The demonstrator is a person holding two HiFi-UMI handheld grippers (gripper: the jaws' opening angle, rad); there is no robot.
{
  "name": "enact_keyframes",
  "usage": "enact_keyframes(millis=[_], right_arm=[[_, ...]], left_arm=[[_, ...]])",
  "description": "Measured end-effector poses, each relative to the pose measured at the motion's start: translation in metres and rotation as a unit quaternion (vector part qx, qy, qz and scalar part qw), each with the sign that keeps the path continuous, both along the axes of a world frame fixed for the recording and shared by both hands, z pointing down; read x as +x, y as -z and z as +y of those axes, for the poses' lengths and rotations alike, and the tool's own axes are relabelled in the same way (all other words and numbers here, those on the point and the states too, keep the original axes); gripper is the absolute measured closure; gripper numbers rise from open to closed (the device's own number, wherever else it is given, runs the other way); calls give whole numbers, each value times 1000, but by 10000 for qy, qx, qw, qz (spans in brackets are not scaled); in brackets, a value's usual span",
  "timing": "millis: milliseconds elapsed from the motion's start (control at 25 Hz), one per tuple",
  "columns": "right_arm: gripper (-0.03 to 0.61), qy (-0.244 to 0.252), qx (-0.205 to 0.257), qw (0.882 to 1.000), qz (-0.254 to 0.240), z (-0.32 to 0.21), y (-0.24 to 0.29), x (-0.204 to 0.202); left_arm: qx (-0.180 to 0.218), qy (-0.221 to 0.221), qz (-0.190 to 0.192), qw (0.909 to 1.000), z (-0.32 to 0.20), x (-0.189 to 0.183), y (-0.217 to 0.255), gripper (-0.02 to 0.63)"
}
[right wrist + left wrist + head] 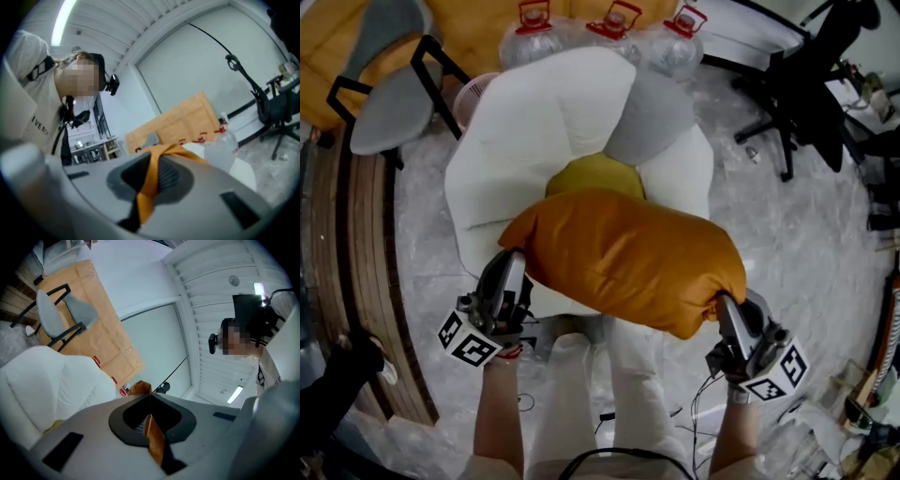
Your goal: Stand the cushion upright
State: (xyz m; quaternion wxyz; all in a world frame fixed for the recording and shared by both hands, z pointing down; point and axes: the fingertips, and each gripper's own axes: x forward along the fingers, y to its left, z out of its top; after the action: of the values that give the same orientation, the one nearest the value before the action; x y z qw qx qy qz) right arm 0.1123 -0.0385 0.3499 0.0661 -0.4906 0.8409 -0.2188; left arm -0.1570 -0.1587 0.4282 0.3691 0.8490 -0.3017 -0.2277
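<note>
Head view shows a big white padded armchair (553, 122) filling the middle of the room, with a grey fabric cushion (652, 112) leaning against its back and a small yellow-green cushion (595, 173) on the seat.

In front of those, the long, plump orange fabric cushion (628, 258) lies lengthways across the seat's front edge, stretched between the two grippers. It looks to hang clear of the seat, though I cannot be sure its underside is free.

The left hand-held gripper (514, 261) is clenched on the cushion's left end. The left gripper view shows a thin fold of orange cloth (152, 437) pinched between closed jaws. The right hand-held gripper (724, 305) is likewise clamped on the right corner, with an orange strip running through its jaws in the right gripper view (149, 183).

To my eye this is the carry stage: the cushion is gripped at both ends but is still flat, not upright. The next move needs one end raised above the other, or the long edge tipped up, then the cushion set against the chair back without the thin folds slipping out.

Both forearms reach forward from below, on either side of the person's legs. The grippers point roughly level, with their marker cubes nearest the body.
</note>
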Motion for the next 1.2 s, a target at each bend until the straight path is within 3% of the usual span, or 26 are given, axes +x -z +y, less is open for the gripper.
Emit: enact_keyframes(millis=[760,1080,1200], right_arm=[[548,1361,-797,9871,-291,-81,-28,52],[548,1687,-1137,9783,-400,-113,-47,49],[548,1711,-1258,9768,-273,-129,-56,45]], left_arm=[[-498,1378,299,9888,59,24,24,581],[-506,1728,178,9835,57,24,29,581],[-564,1942,-33,9793,49,20,22,580]])
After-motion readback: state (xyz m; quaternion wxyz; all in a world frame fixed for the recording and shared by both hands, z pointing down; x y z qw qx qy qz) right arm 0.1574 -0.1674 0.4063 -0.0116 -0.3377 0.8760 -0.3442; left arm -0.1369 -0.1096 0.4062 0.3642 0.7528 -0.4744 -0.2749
